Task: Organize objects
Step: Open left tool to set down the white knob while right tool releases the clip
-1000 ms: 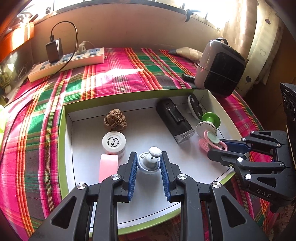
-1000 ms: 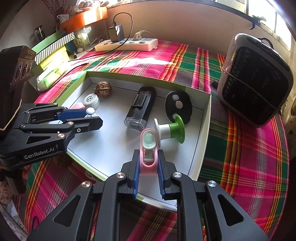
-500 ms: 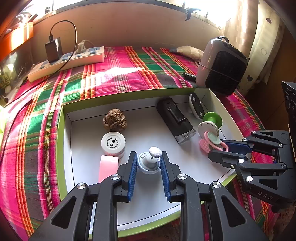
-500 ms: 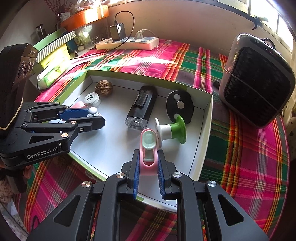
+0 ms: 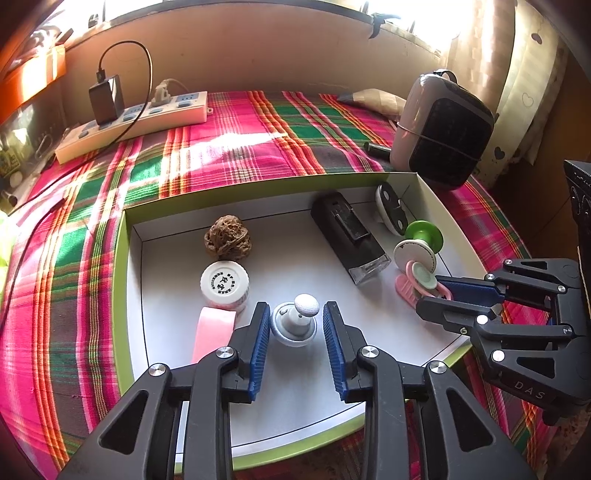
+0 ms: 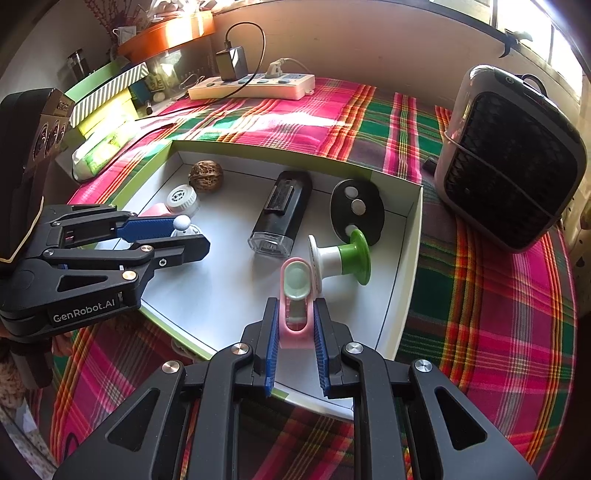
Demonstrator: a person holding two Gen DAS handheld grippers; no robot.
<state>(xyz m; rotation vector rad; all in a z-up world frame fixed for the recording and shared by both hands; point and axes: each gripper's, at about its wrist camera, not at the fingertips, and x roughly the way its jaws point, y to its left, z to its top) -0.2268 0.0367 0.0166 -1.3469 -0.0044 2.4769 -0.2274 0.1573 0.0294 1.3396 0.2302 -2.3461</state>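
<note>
A white tray with a green rim lies on a plaid cloth. My left gripper is open around a small grey-white knob, with a gap on both sides. My right gripper is shut on a pink clip with a pale green pad; it also shows in the left wrist view. In the tray lie a walnut, a white cap, a pink tape roll, a black device, a black oval remote and a green-and-white spool.
A grey heater stands right of the tray. A white power strip with a black charger lies at the back. Boxes and an orange shelf crowd the far left. Plaid cloth surrounds the tray.
My left gripper's jaws have opened wider around the knob. The right gripper stays clamped on the pink clip in the same spot.
</note>
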